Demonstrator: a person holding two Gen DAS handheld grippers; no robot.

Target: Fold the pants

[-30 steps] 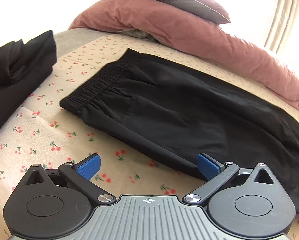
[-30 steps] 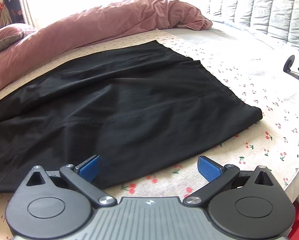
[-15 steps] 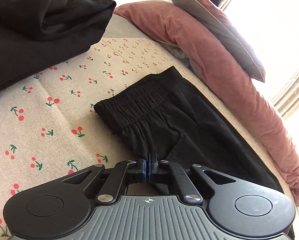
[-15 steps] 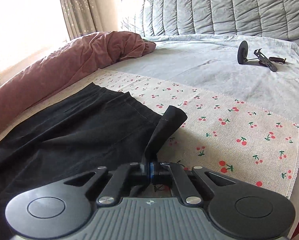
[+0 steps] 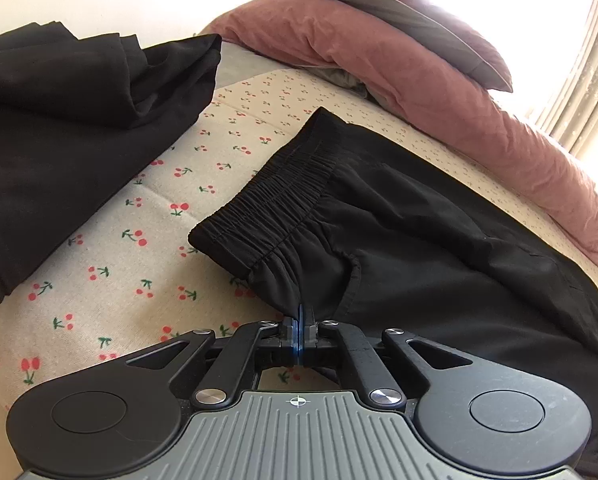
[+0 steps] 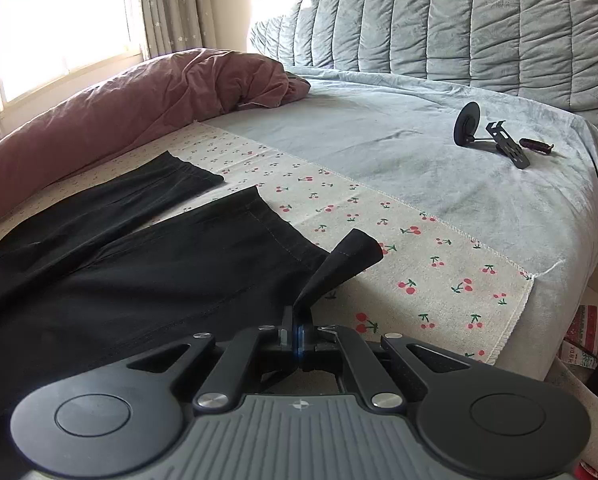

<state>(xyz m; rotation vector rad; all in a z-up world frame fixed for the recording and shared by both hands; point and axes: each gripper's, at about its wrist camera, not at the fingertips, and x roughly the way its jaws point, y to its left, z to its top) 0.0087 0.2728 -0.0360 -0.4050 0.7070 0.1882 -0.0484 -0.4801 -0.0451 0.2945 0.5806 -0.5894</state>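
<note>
Black pants [image 5: 399, 232] lie across a cherry-print cloth [image 5: 111, 248] on the bed, elastic waistband [image 5: 283, 196] toward the left. My left gripper [image 5: 300, 320] is shut on the near edge of the pants just below the waistband, and the fabric bunches into the pads. In the right wrist view the leg end of the pants [image 6: 147, 264] lies flat with its two legs parted at the hems. My right gripper [image 6: 297, 320] is shut on the near hem corner [image 6: 347, 256], which stands up off the cloth [image 6: 431, 280].
A pile of other black garments [image 5: 67, 120] sits at the left. A pink duvet [image 5: 439, 92] and a grey pillow [image 5: 399, 20] lie along the far side. A black metal tool [image 6: 495, 136] rests on the grey sheet [image 6: 379, 140]. The bed edge [image 6: 539, 344] drops off at the right.
Both grippers went from open beside the pants to shut on their near edge. The left one now holds fabric by the waistband, the right one has lifted the hem corner; the legs have parted.
</note>
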